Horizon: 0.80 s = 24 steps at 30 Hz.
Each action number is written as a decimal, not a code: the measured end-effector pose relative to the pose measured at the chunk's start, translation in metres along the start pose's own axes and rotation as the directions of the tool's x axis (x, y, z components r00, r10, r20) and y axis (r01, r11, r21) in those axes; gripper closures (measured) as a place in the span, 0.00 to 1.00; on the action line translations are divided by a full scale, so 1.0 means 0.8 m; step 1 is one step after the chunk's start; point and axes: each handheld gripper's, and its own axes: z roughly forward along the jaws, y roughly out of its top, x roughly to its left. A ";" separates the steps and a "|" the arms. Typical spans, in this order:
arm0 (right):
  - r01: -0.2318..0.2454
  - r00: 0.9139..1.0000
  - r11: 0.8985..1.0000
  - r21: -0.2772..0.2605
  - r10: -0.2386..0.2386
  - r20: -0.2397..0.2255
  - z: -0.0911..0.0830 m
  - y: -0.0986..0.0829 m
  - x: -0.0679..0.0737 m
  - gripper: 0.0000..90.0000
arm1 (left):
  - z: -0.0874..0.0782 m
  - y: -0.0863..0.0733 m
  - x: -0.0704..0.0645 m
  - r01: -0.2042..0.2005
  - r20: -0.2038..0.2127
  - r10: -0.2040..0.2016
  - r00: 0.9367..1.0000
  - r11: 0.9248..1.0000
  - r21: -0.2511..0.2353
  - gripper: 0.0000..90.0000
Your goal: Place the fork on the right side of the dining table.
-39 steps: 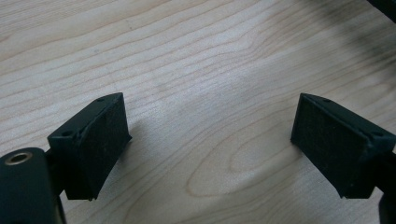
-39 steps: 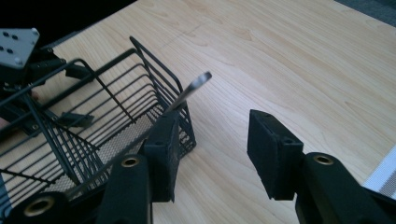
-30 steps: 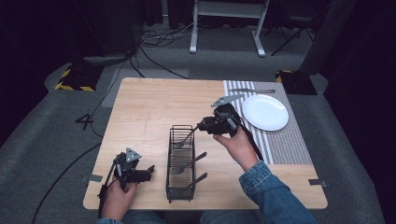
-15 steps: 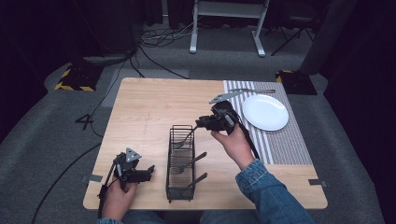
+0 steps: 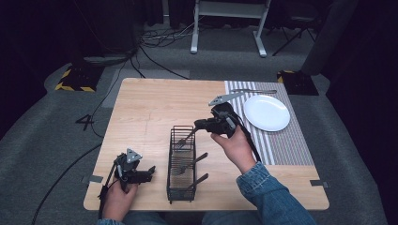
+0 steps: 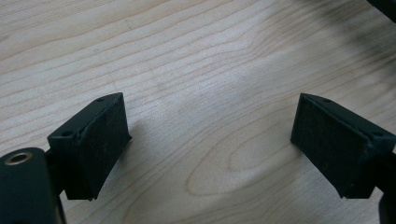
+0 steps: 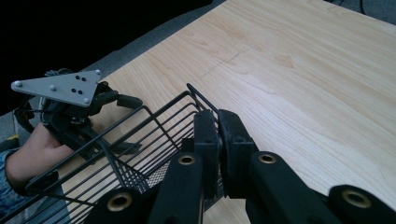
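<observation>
So the right tool (image 5: 199,125) is hanging over the far end of the black wire cutlery basket (image 5: 182,164), clamped on the handle of a silver metal fork (image 5: 187,137) that's tilting down into the basket, tines lowest. In the right gripper view the jaws are sitting pressed together, though the handle itself is hard to make out there, so I'm only fairly sure how deep the grip goes. Two more dark-handled utensils (image 5: 190,164) are already lying in the basket, handles poking out over its right side.

The left tool (image 5: 150,171) is resting low on the light wooden desk (image 5: 145,108) just left of the basket, jaws wide apart, nothing between them.

What's worrying me: the tines are looking close to the wires, so they could snag and drag that light, unheld basket. A shallow grip could let the fork swivel or drop too.
</observation>
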 end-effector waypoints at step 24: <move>0.014 1.000 0.996 -0.093 -0.012 0.016 -0.071 0.015 0.008 0.97 | 0.002 0.002 0.000 0.000 0.003 0.000 1.000 1.000 0.003 0.12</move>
